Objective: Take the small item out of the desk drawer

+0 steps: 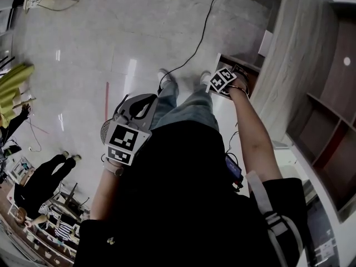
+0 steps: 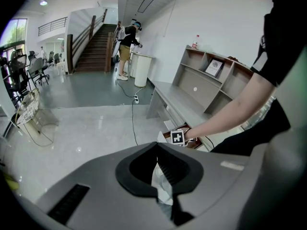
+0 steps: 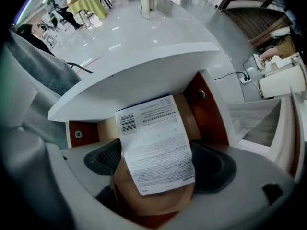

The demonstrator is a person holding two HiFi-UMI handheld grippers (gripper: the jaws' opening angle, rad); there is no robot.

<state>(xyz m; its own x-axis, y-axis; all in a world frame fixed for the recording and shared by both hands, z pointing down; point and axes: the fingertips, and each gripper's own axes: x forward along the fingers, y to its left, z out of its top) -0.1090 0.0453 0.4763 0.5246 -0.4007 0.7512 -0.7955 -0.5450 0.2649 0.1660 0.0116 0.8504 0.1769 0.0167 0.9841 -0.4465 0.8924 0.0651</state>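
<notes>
In the right gripper view a tan packet with a white printed label (image 3: 156,145) stands between the pads of my right gripper (image 3: 158,164), which is shut on it. It hangs just over the open drawer (image 3: 209,115), which has reddish-brown walls and a white front. The head view shows the right gripper (image 1: 225,80) at the open drawer (image 1: 246,71) low on the desk. My left gripper (image 1: 133,128) hangs by the person's left side, away from the desk. Its jaws (image 2: 159,166) are shut on a crumpled white wrapper (image 2: 162,185).
A grey desk with open shelves (image 1: 311,65) runs along the right. A black cable (image 1: 196,40) trails over the glossy floor past the person's shoes (image 1: 165,77). Other people (image 1: 44,179) stand at the far left, and a staircase (image 2: 96,47) rises far back.
</notes>
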